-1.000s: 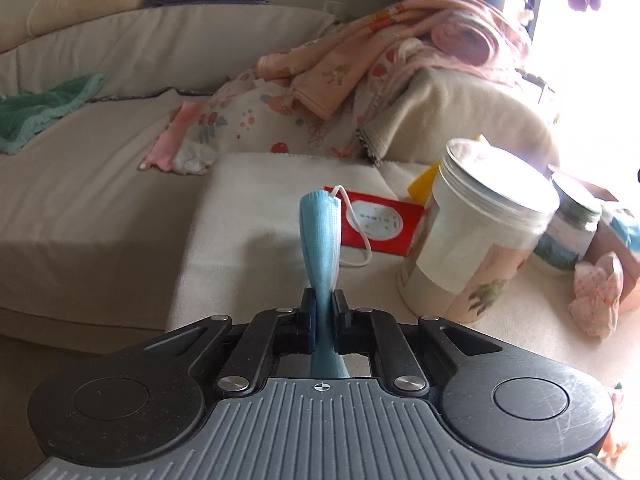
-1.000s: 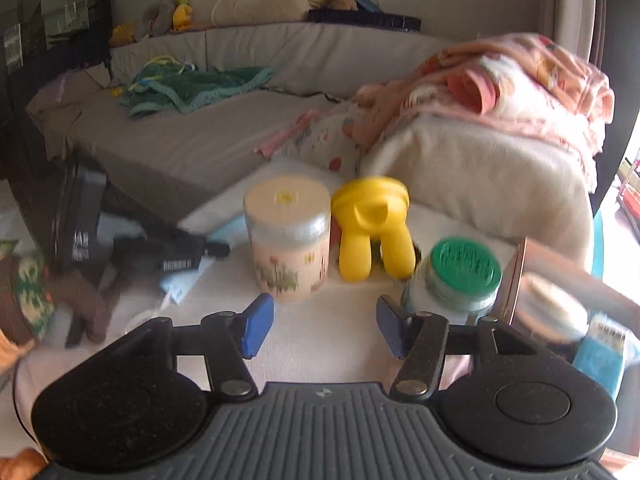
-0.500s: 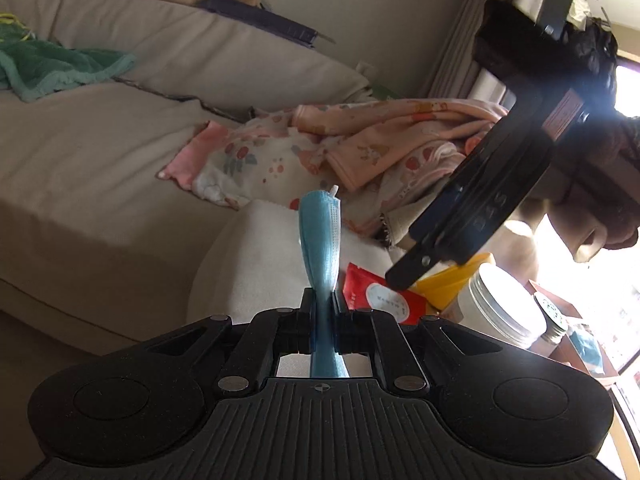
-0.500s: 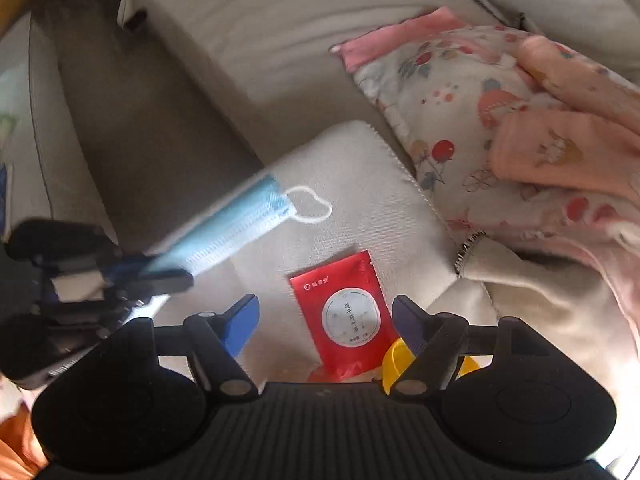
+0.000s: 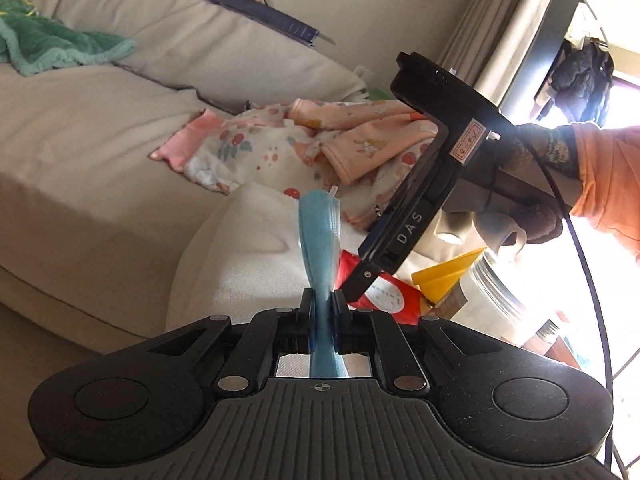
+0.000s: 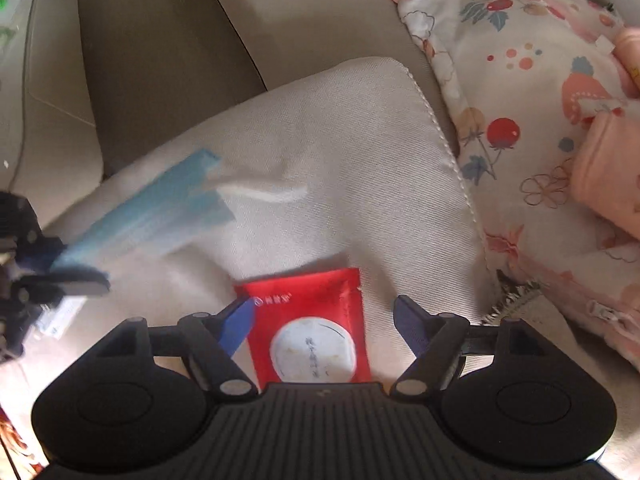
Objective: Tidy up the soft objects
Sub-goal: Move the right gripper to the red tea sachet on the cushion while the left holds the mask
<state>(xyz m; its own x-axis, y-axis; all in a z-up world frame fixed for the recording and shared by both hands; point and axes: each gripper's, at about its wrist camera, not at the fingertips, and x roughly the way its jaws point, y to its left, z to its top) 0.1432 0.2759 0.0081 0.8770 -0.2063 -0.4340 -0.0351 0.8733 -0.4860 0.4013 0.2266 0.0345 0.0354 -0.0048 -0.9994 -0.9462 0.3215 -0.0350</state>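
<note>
Pinching the blue mask [image 5: 319,236], the left gripper [image 5: 321,312] holds it aloft — right gripper [image 6: 320,320] gapes, empty, above the red packet [image 6: 310,328]; sorting has barely begun.

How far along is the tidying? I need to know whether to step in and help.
Early on. Nothing looks put away yet. In hand: the left gripper is shut on a folded blue face mask, while the right gripper hangs open above a red sachet on the beige cushion, not gripping it. Left: the floral and pink clothes and the green blanket lie loose on the sofa.
</note>
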